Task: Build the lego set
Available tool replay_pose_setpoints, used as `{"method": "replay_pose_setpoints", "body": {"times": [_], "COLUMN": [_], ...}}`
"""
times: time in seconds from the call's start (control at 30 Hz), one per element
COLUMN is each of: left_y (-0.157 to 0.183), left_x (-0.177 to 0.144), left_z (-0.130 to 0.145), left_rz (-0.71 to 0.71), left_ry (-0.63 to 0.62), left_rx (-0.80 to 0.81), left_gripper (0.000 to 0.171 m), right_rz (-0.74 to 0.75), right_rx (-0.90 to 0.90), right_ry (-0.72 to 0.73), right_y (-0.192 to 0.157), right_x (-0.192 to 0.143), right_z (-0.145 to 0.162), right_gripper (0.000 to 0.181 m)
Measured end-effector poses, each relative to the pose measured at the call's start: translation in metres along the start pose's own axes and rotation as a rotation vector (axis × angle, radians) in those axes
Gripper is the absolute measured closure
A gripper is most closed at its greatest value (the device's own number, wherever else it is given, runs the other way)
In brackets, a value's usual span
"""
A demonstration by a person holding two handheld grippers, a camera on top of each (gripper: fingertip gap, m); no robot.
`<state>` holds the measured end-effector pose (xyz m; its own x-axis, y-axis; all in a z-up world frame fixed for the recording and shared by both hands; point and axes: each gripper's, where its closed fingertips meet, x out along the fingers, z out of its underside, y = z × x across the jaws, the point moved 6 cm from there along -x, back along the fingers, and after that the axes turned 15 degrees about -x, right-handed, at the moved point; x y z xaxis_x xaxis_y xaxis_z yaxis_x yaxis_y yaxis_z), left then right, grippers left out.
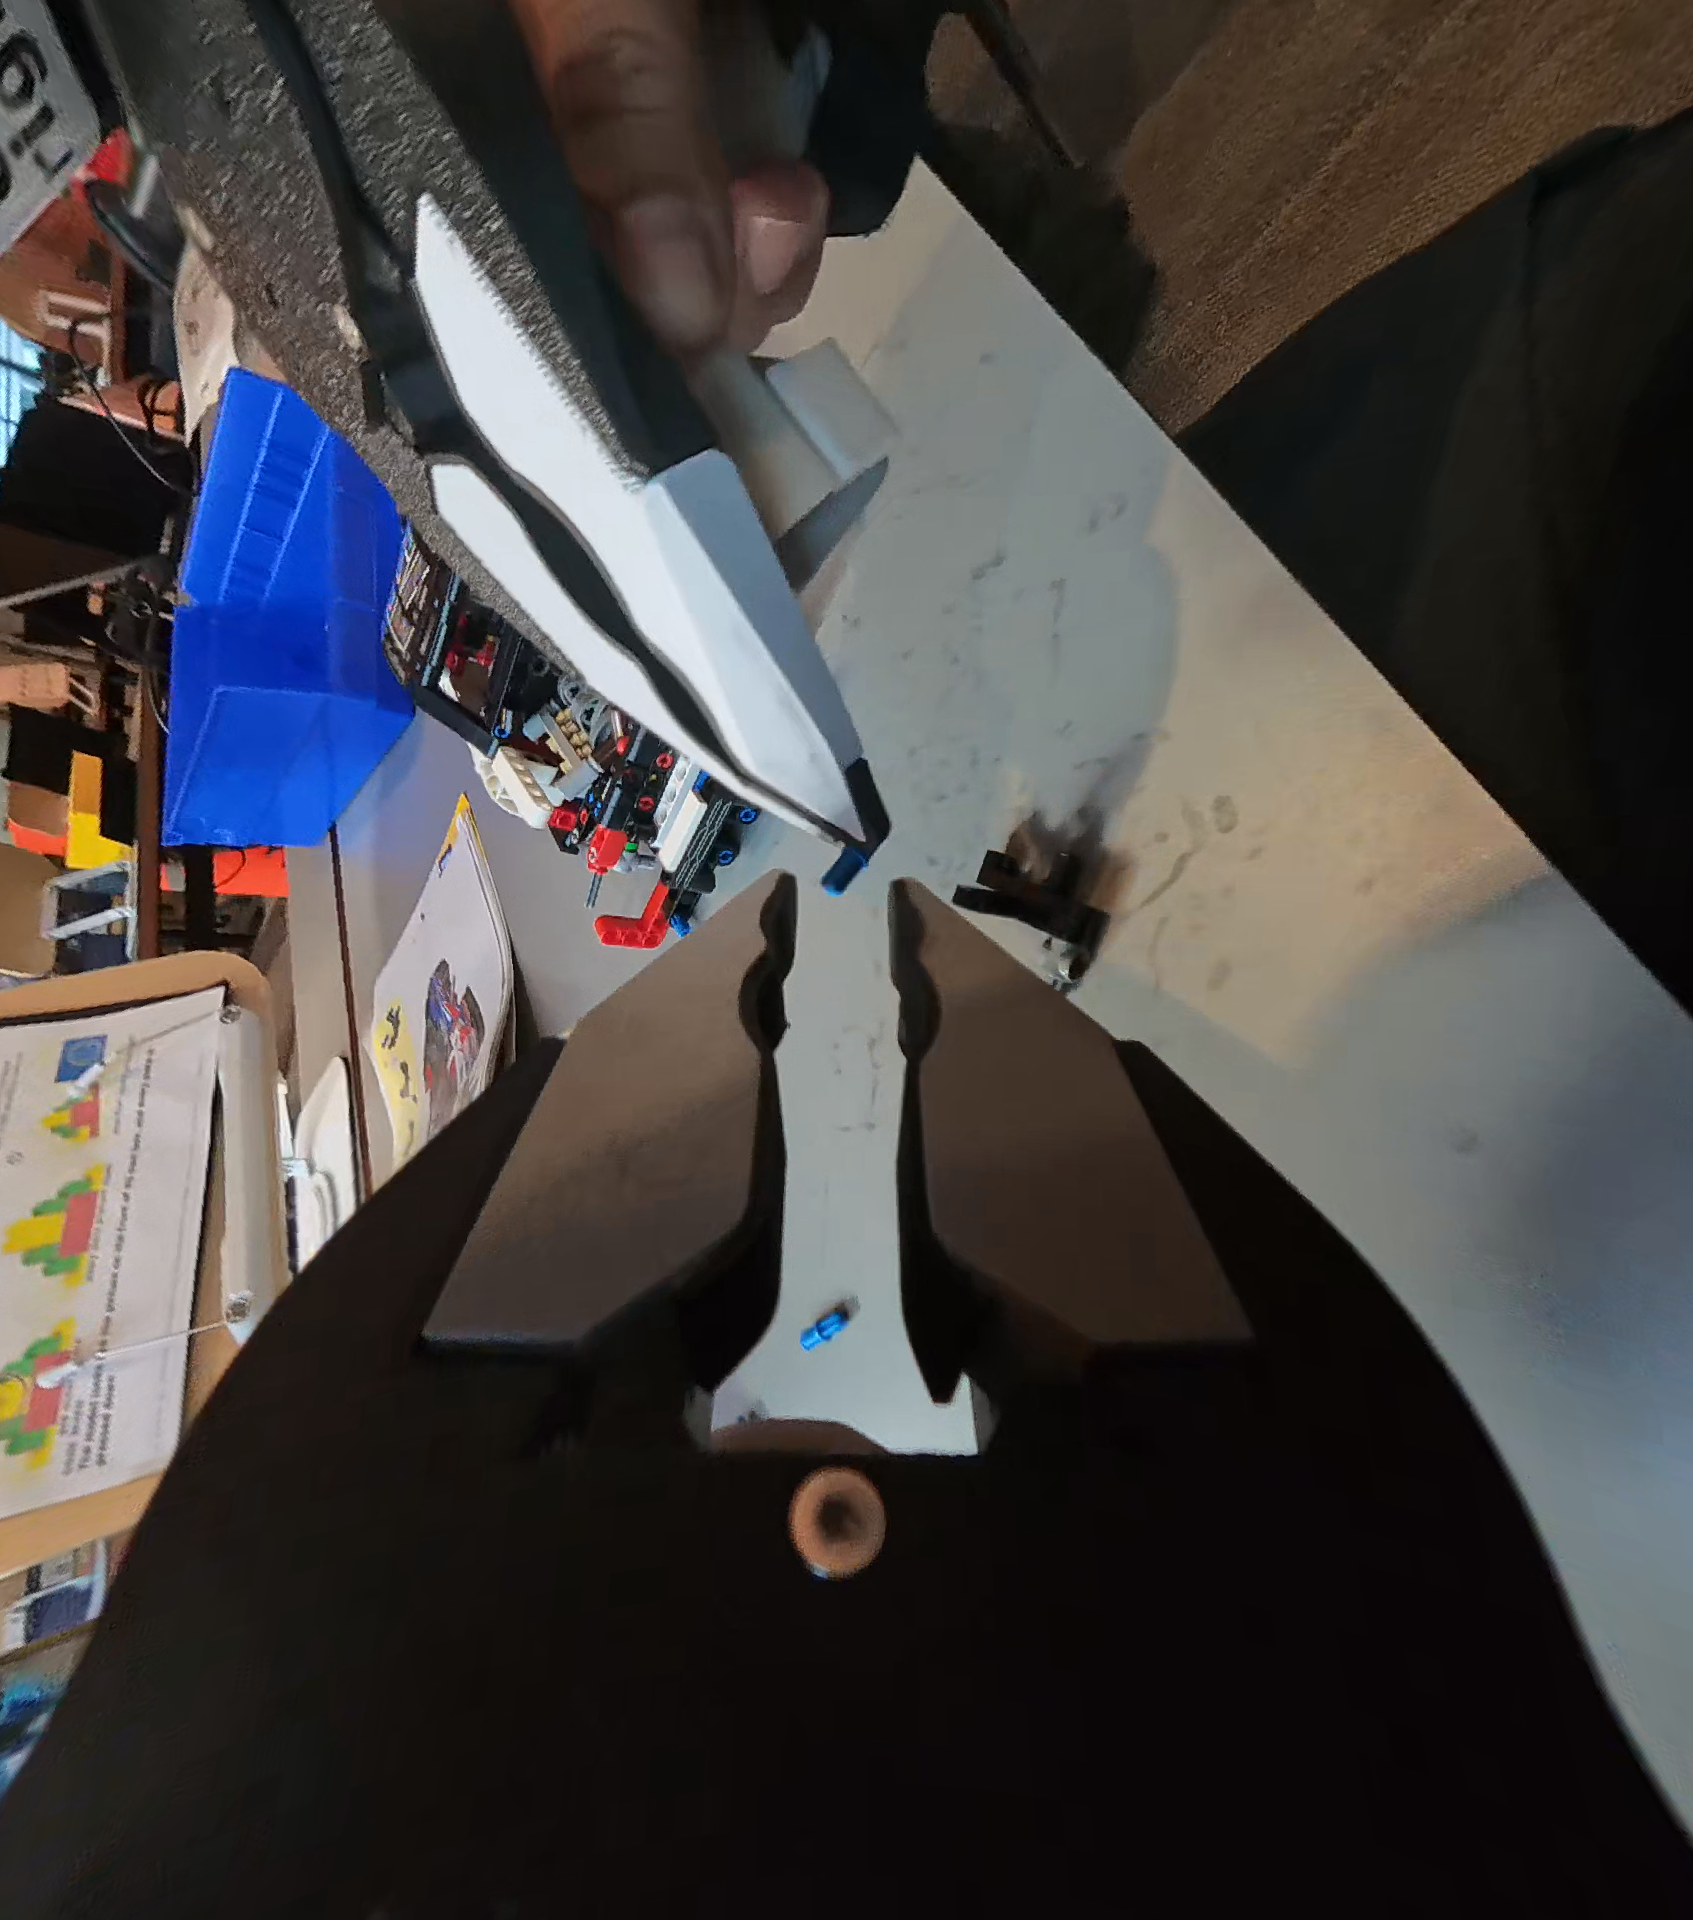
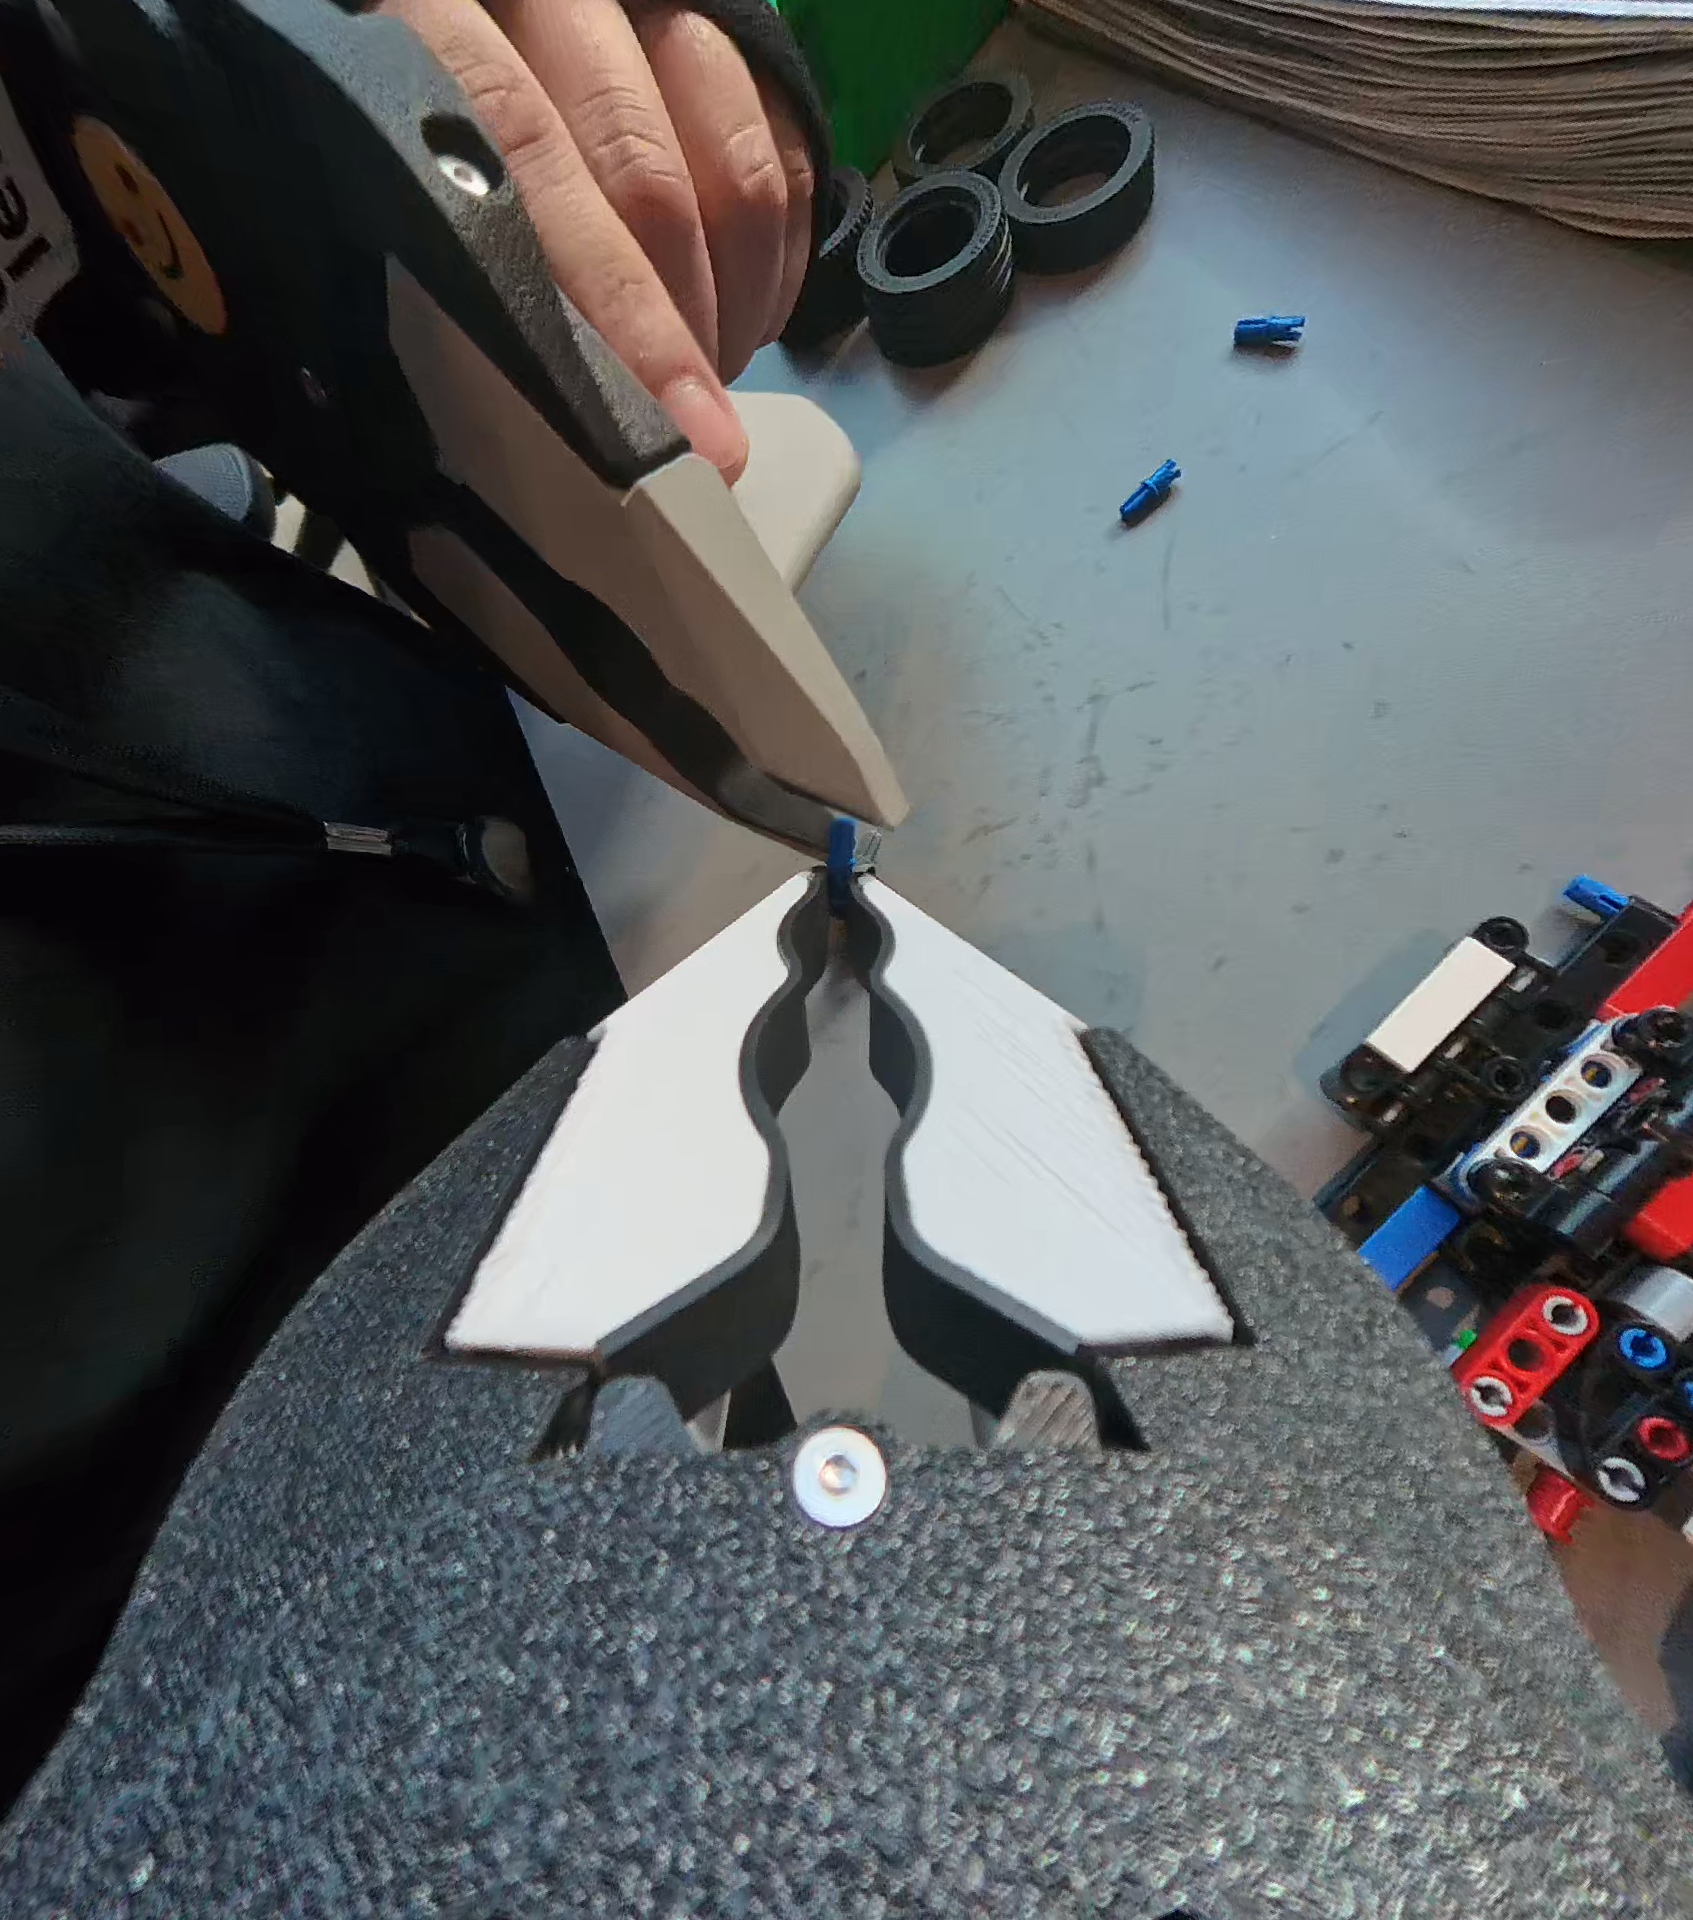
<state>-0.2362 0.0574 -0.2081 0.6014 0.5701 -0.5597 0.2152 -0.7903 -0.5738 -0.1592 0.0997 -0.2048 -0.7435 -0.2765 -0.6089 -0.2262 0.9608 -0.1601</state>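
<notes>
The right gripper (image 2: 840, 896) pinches a little blue peg (image 2: 842, 840) at its tips, above the grey table (image 2: 1237, 727). The left gripper (image 1: 842, 888) has its fingers spread apart, just under the peg (image 1: 844, 871). The half-built car (image 2: 1590, 1195) sits nearby.

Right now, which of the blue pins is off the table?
The blue pin pinched at the right tool's tip; the two others lie loose near the tires.
</notes>
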Motion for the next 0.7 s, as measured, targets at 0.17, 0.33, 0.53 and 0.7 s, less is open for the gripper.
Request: {"method": "replay_pose_setpoints", "body": {"times": [0.17, 0.33, 0.53, 0.7], "left_y": [0.001, -0.002, -0.009, -0.017], "left_x": [0.004, 0.004, 0.003, 0.0], "left_z": [-0.001, 0.001, 0.009, 0.014], "left_rz": [-0.045, -0.111, -0.16, -0.196], "left_ry": [-0.015, -0.009, 0.005, 0.021], "left_rx": [0.064, 0.06, -0.015, -0.057], "left_gripper": [0.168, 0.169, 0.17, 0.17], "right_rz": [0.0, 0.016, 0.036, 0.069], "right_rx": [0.023, 0.048, 0.084, 0.069], "right_ry": [0.011, 0.043, 0.092, 0.145], "right_y": [0.002, 0.007, 0.016, 0.022], "right_x": [-0.001, -0.004, -0.004, -0.005], "right_z": [0.002, -0.001, -0.007, -0.018], "right_gripper": [0.179, 0.179, 0.179, 0.181]}}
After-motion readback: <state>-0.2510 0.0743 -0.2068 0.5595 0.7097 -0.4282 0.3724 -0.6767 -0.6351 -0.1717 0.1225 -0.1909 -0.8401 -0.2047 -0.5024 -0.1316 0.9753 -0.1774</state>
